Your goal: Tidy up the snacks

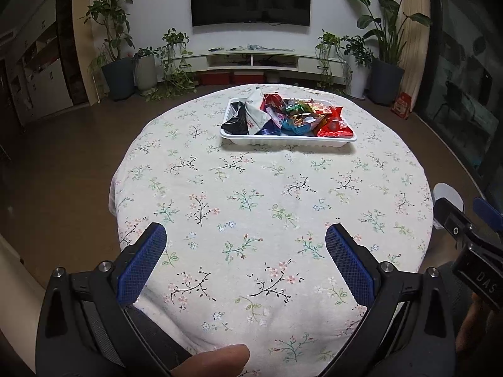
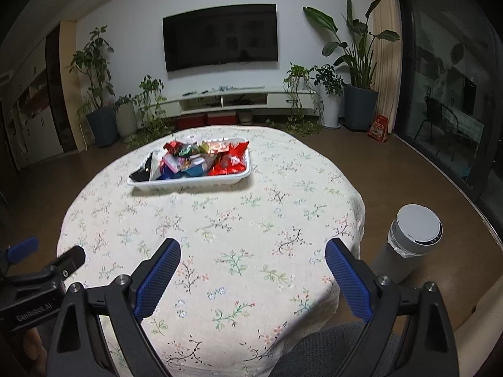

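Round table [image 1: 270, 207], floral cloth over it: filled the middle of both views; near and central stretches of cloth bare.

White plastic tray [image 1: 287, 139]: sat on the far half of the table, well apart from both grippers. Ribbed front wall faced the cameras.

Snack packets [image 1: 283, 114]: heaped loose inside the tray, none seen on the cloth outside it. Black pouch [image 1: 236, 122] at the left end, white packet [image 1: 255, 111] leaning against it, red foil bag [image 1: 334, 125] at the right end, smaller mixed wrappers jumbled between. Print too small to read.

Grey cylindrical bin with white lid [image 2: 416, 231]: stood on the floor just beside the table's right edge. Purpose unclear.

Left gripper [image 1: 245, 245]: held above the near edge of the table, blue pads [image 1: 141, 265] spread wide, nothing between them. Thumb visible at the lower rim of the left view.

Right gripper [image 2: 253, 260]: likewise above the near edge, pads [image 2: 349, 281] wide apart, nothing gripped. Each tool visible at the margin of the other's view, side by side.

Step in hand, as judged: either start or finish of the job, not determinable; everything gathered in the tray, yet heaped unsorted. If sorting remains, next move called for a long forward reach to the tray, one packet singled out at the top or edge of the heap, pinched on a flat seam. Slippery, crinkly foil and overlapping neighbours likely to drag along; other gripper possibly needed to steady the light tray.
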`<control>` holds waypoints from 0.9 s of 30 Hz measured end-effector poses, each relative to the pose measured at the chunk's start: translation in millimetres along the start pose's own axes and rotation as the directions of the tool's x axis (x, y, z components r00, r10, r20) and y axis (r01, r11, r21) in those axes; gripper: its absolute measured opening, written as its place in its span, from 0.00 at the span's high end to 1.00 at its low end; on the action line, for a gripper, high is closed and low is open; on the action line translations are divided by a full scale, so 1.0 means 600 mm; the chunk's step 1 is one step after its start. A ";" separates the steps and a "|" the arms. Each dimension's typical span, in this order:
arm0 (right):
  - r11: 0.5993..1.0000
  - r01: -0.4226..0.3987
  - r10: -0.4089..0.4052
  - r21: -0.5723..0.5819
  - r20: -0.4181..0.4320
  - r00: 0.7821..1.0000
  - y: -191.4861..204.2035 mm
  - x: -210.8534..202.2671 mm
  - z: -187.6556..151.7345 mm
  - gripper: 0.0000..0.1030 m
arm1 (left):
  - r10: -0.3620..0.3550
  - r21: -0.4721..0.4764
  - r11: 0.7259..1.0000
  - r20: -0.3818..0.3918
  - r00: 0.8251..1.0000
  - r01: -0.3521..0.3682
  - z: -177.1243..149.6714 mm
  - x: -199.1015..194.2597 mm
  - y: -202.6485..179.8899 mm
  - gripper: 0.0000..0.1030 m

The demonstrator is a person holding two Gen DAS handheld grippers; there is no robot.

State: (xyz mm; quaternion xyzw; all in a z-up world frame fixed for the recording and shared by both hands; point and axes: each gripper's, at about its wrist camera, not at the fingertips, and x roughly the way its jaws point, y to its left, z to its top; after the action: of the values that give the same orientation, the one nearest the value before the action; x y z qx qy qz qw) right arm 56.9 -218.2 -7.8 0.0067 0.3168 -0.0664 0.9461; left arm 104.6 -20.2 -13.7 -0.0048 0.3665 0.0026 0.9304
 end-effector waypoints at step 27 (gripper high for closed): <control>0.999 0.010 -0.014 -0.046 -0.080 0.997 0.037 0.023 -0.023 0.07 | -0.034 -0.006 0.999 0.010 0.999 0.034 -0.012 -0.001 0.004 0.00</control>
State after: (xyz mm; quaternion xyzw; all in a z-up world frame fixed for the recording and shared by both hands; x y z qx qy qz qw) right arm 62.7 -197.4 -27.8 -0.0143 0.3561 -0.0646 0.9321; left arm 99.0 -18.1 -18.4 -0.0142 0.3618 -0.0122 0.9321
